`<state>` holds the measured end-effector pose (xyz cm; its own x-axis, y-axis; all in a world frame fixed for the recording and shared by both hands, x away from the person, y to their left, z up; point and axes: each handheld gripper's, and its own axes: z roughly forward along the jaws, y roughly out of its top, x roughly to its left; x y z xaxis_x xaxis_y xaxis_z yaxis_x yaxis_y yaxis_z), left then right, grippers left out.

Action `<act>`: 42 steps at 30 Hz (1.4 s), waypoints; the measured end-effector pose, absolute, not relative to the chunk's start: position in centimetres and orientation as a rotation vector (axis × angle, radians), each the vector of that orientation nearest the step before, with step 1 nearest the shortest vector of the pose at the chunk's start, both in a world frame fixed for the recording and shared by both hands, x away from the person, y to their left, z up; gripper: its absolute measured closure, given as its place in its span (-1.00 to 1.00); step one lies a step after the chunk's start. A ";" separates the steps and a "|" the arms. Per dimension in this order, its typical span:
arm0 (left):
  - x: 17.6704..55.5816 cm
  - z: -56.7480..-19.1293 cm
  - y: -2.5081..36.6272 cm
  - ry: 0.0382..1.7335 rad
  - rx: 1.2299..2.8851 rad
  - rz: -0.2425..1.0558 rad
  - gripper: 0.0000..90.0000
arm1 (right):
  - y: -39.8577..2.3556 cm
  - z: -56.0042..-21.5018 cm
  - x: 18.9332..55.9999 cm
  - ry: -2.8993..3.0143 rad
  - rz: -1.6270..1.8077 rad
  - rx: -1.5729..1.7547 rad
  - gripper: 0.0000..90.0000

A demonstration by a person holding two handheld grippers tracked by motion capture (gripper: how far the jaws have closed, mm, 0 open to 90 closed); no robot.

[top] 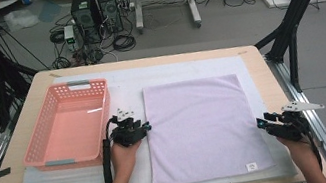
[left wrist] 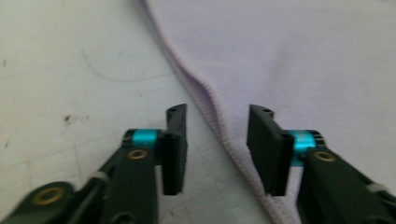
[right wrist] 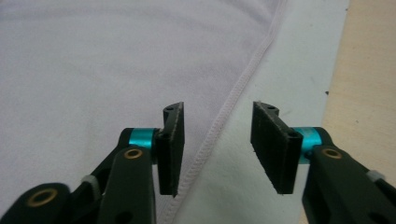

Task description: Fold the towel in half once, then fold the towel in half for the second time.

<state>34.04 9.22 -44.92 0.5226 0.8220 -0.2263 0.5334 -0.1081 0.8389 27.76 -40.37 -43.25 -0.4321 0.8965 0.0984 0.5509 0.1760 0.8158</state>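
Note:
A lilac towel (top: 197, 126) lies flat and spread out on a white mat (top: 119, 86) on the table. My left gripper (top: 147, 126) sits at the towel's left edge, about halfway along it. In the left gripper view its jaws (left wrist: 217, 140) stand open, and the towel's hem (left wrist: 210, 100) runs between them untouched. My right gripper (top: 261, 121) is at the towel's right edge. Seen in the right gripper view, its jaws (right wrist: 217, 140) are also open, straddling the stitched hem (right wrist: 229, 109) with the towel (right wrist: 93, 70) to the left.
A pink plastic basket (top: 38, 131) stands on the mat left of the towel, close behind my left gripper. The wooden table edge (right wrist: 369, 84) runs just right of my right gripper. Black frame posts, computers and cables stand beyond the table.

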 end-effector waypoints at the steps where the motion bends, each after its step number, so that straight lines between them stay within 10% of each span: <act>1: 33.9 -44.8 9.3 1.091 1.754 0.333 0.15 | -40.5 -43.1 27.6 2.054 1.153 1.351 0.14; 11: 32.6 -43.6 9.1 0.741 1.718 0.409 -0.03 | -40.8 -42.4 26.9 1.971 1.207 1.251 -0.46; 21: 32.7 -43.6 9.0 0.888 1.661 0.307 -0.67 | -40.6 -42.8 27.2 1.996 1.207 1.233 -0.53; 42: 33.3 -43.7 9.4 0.961 1.670 0.293 -0.47 | -39.9 -43.6 28.4 2.052 1.212 1.296 -0.56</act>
